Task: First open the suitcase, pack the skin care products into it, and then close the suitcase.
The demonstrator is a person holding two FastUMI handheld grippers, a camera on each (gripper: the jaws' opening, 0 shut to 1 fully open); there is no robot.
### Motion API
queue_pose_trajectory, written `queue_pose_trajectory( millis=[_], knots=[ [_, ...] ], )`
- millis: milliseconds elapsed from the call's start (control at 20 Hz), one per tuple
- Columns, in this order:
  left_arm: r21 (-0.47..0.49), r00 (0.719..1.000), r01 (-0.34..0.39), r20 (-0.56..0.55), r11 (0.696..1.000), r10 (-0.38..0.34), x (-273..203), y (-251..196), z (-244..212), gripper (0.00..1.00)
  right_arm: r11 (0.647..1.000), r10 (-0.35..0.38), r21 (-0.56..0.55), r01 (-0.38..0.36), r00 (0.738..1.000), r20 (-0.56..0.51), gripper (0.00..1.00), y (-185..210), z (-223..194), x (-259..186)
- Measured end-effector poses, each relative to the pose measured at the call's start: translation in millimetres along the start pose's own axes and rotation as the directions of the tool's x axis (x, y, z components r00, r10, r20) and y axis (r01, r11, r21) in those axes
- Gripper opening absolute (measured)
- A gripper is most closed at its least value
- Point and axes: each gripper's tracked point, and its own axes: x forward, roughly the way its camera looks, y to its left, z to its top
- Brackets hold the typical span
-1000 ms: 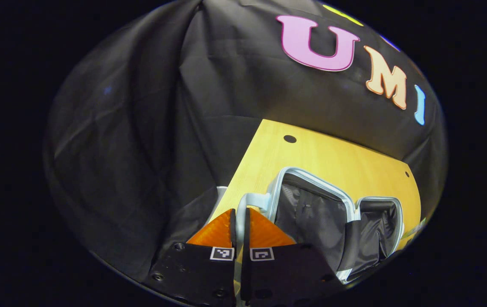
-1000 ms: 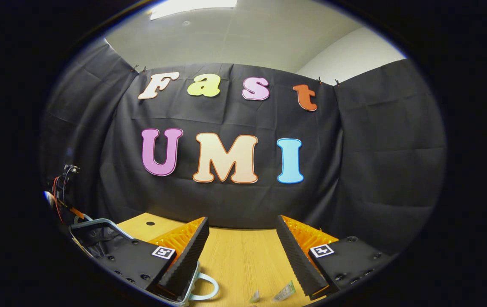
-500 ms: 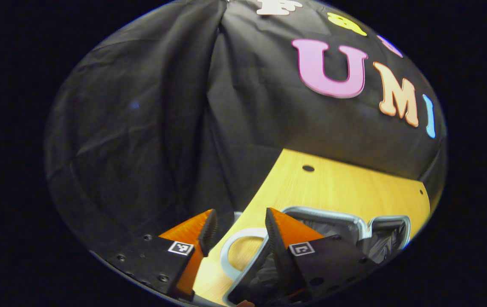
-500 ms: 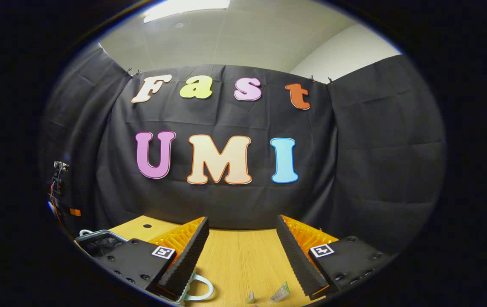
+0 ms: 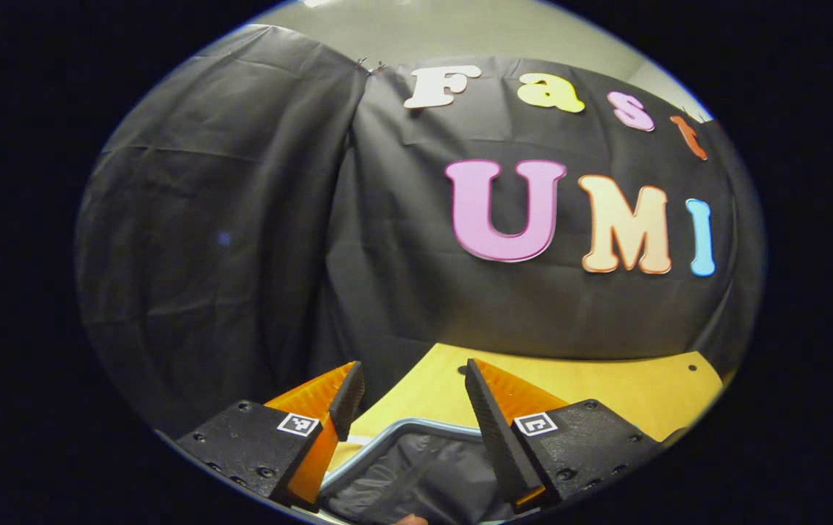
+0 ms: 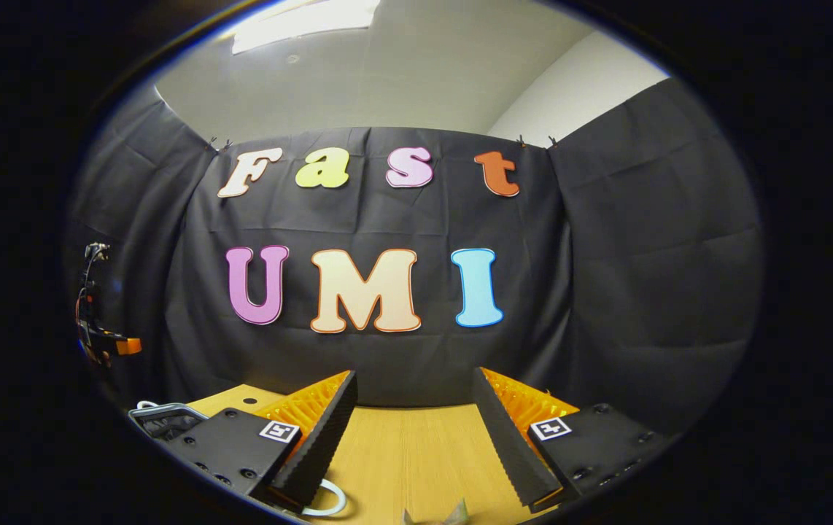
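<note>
The suitcase lies open on the wooden table, its pale rim and dark lining just below my left gripper, which is open and holds nothing. In the right gripper view the suitcase sits at the far left, with its white handle loop by the near finger. My right gripper hangs open over the table. Small skin care sachets peek in at the bottom edge. The left gripper shows far off at the left, raised above the suitcase.
Black cloth walls close the booth behind and on both sides of the table. A small hole marks the tabletop near its far left corner. Bare wood stretches between the suitcase and the sachets.
My left gripper has let go of the suitcase's handle, opened, and lifted and tilted up away from the open case. The right gripper has tilted up slightly and stayed open.
</note>
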Motion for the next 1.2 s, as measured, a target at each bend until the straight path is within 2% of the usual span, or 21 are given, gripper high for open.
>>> queue_pose_trajectory(
  millis=[300,400,600,650,1050,1200],
  knots=[
    [0.064,0.989,0.138,0.040,0.988,-0.141,-29,-115,13,0.84,0.999,0.018,0.036,-0.018,1.000,0.003,0.98,-42,3,8],
    [0.080,0.984,0.174,0.036,0.981,-0.177,-40,-144,12,0.91,0.998,0.034,0.050,-0.034,0.999,0.003,0.98,-51,2,10],
    [0.078,0.969,0.242,0.030,0.967,-0.245,-57,-197,10,0.95,0.996,0.050,0.070,-0.050,0.999,0.004,0.98,-73,0,13],
    [0.075,0.965,0.258,0.029,0.963,-0.261,-61,-211,8,0.92,0.996,0.051,0.079,-0.051,0.999,0.005,0.98,-79,0,15],
    [0.072,0.947,0.322,-0.022,0.944,-0.321,-97,-289,-37,0.94,0.989,0.123,0.091,-0.120,0.992,-0.020,0.98,-112,-16,21],
    [0.070,0.931,0.363,-0.059,0.929,-0.359,-110,-317,-55,0.94,0.988,0.137,0.078,-0.137,0.991,-0.003,0.98,-123,-12,21]
  ],
)
